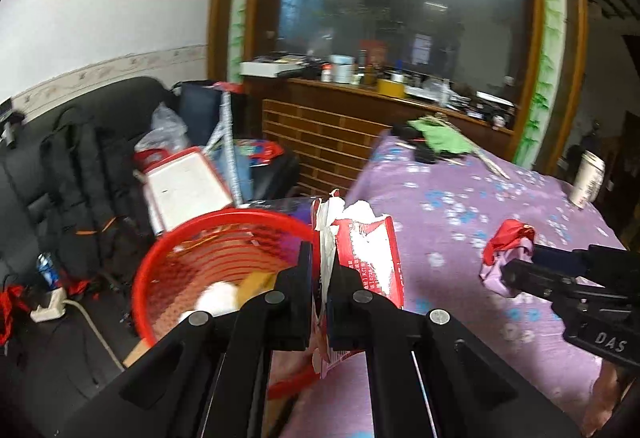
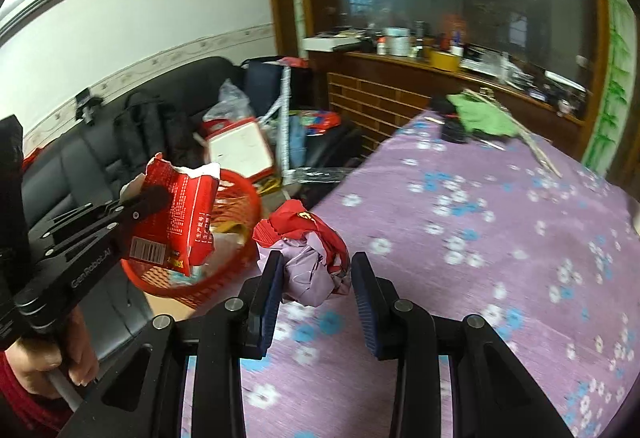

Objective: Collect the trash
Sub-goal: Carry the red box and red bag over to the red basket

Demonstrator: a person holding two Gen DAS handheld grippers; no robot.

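Observation:
A red plastic basket (image 1: pixel 224 234) stands on the floor beside the table, with white and yellowish trash inside. My left gripper (image 1: pixel 322 270) is shut on a torn red-and-white snack wrapper (image 1: pixel 368 250), held over the basket's right rim. In the right wrist view this wrapper (image 2: pixel 180 214) hangs above the basket (image 2: pixel 244 198), pinched by the left gripper (image 2: pixel 150 200). My right gripper (image 2: pixel 316 278) is shut on a crumpled purple-and-red wrapper ball (image 2: pixel 312 262), just above the table's near left corner. The left wrist view shows this ball (image 1: pixel 506 242) at the right gripper's (image 1: pixel 520 266) tips.
The table wears a purple flowered cloth (image 2: pixel 480 238). A green cloth (image 2: pixel 480 114) and sticks lie at its far end, and a white cup (image 1: pixel 588 174) stands at its right edge. A black sofa (image 2: pixel 80 158) holds a backpack (image 1: pixel 80 178). A power strip (image 1: pixel 48 308) lies on the floor.

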